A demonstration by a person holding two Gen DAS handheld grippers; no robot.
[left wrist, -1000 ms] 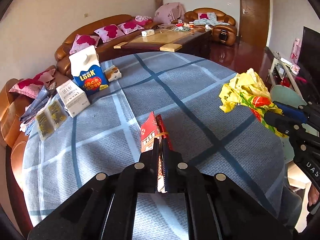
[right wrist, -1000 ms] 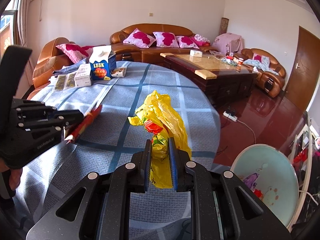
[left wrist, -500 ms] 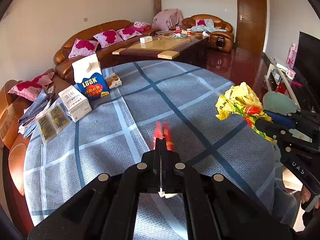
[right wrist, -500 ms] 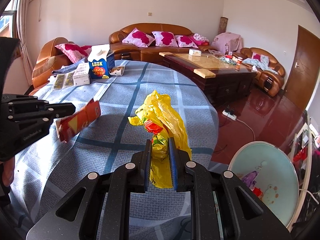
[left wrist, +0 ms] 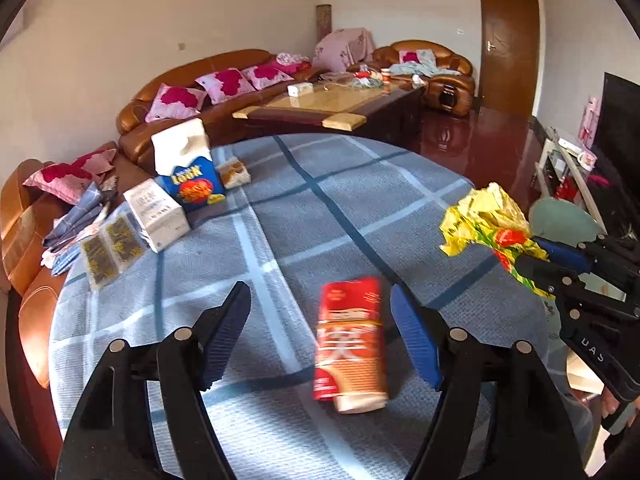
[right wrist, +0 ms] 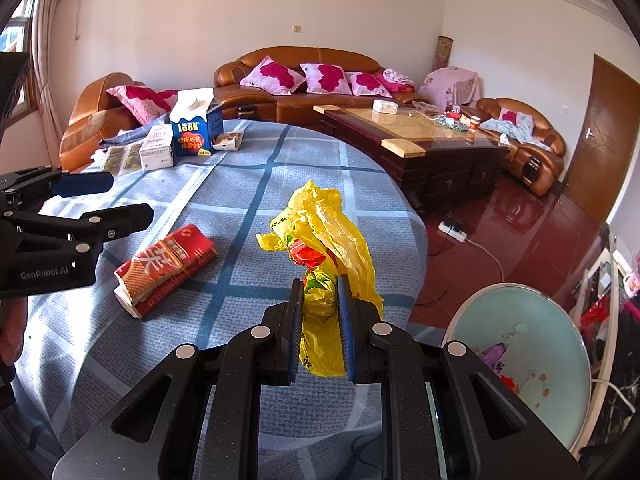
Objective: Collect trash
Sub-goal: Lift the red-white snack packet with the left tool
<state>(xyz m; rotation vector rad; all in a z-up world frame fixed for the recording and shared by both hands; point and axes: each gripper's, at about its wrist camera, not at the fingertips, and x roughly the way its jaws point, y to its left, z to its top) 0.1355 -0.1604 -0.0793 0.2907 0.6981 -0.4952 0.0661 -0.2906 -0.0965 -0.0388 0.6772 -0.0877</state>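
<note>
your left gripper (left wrist: 320, 322) is opening, jaws wide apart, and the red snack packet (left wrist: 351, 338) lies loose between them on the blue checked tablecloth (left wrist: 360, 200), touching neither pad. just right of that packet, your right gripper (right wrist: 319, 326) is clamped on the yellow plastic bag (right wrist: 324, 232).

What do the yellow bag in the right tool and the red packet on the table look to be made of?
Yellow bag: thin plastic film, slightly glossy, to judge by its sharp crumples and translucent edges. Red packet: printed wrapper, probably paper or laminated film; it lies flat, folded, seemingly banded. Its finish is unclear.
</note>
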